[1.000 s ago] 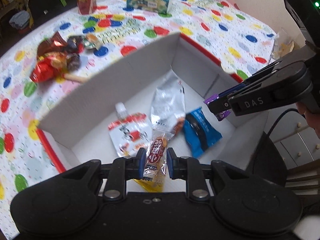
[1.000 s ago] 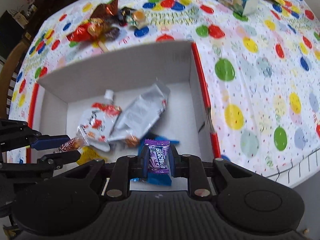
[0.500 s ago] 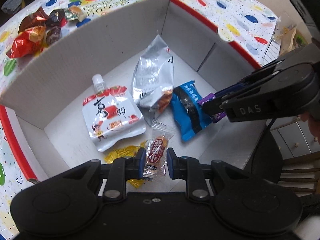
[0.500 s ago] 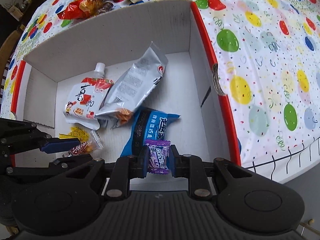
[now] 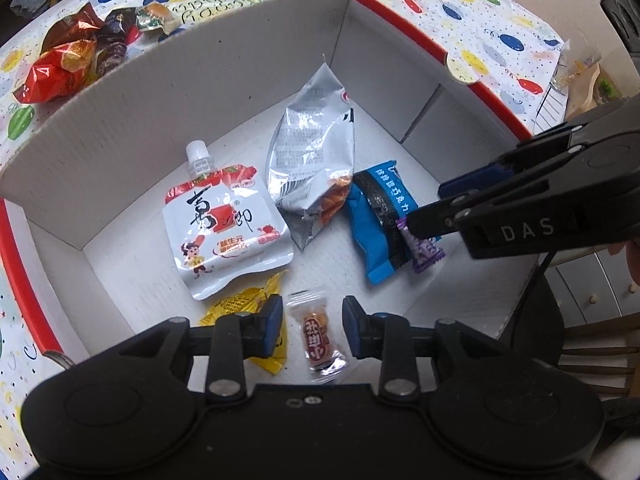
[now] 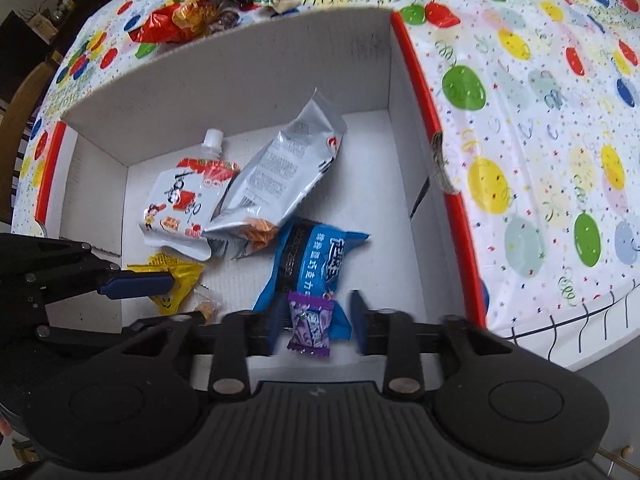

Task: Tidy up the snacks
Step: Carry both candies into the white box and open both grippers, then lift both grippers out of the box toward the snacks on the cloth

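Both tongs [image 5: 313, 322] [image 6: 316, 320] spread above box [image 5: 240, 92]

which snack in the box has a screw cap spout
The white and red drink pouch, lying flat at the left of the box. It alone has a white cap; the others are sealed flat wrappers.

The yellow packet [image 5: 244, 312] lies partly hidden under the spouted pouch [image 5: 224, 232] and left hand-held gripper [image 5: 312, 320].
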The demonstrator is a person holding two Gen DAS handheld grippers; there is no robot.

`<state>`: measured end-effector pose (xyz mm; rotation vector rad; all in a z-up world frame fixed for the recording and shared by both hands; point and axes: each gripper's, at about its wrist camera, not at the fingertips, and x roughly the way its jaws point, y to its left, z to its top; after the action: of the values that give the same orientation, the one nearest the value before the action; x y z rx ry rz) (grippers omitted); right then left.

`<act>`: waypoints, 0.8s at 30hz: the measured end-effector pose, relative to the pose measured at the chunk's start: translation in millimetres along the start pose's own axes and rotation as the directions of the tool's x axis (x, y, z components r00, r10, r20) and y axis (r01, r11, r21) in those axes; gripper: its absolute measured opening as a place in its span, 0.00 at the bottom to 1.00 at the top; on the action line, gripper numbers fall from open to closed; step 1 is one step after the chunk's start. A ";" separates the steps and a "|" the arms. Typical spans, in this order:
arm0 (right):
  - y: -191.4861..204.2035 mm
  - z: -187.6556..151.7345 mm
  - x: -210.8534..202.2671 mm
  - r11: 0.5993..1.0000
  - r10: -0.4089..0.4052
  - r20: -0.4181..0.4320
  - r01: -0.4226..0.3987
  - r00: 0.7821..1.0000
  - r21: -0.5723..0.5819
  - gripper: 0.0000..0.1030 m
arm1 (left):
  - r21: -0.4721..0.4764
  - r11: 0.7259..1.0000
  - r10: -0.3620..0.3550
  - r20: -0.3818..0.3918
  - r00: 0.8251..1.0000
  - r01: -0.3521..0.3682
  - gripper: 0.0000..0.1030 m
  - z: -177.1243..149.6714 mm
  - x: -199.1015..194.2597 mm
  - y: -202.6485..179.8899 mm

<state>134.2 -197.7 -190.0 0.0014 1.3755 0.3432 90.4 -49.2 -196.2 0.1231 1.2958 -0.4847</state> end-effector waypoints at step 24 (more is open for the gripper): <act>22.3 18.4 -89.3 0.993 0.093 0.220 -0.075 0.971 -0.088 0.71 | -0.053 0.992 0.122 0.326 0.937 -0.111 0.89 3.7 -108.7 9.9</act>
<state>132.9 -194.4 -96.2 0.0325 1.1401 0.4545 77.4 -11.8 -94.5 0.0856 0.9615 -0.3633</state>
